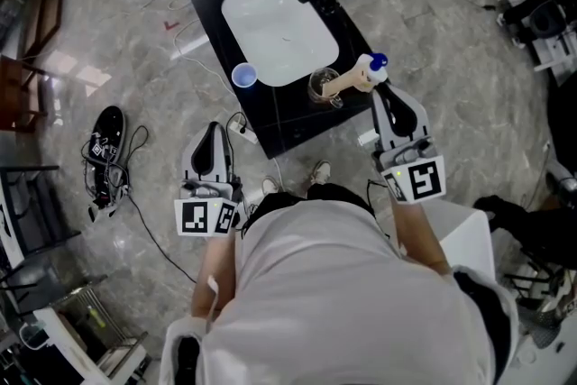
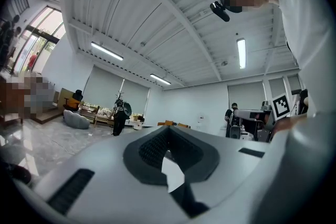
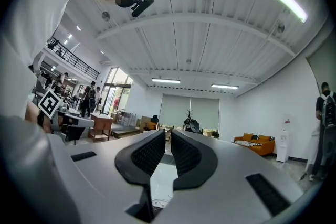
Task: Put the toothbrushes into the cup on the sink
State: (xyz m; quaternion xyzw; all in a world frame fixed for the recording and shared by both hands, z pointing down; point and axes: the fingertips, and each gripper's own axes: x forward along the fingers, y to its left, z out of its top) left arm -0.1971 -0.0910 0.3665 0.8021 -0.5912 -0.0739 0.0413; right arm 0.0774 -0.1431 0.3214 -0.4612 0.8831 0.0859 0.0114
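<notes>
A bottle stands beside a glass, before the right tool.

A black shoe lies on the grey marble floor off to my left. A white power strip rests on the floor ahead of me. Across the hall I see an orange sofa under long ceiling lights.

Overhead on sink (gripper views upward)
</notes>
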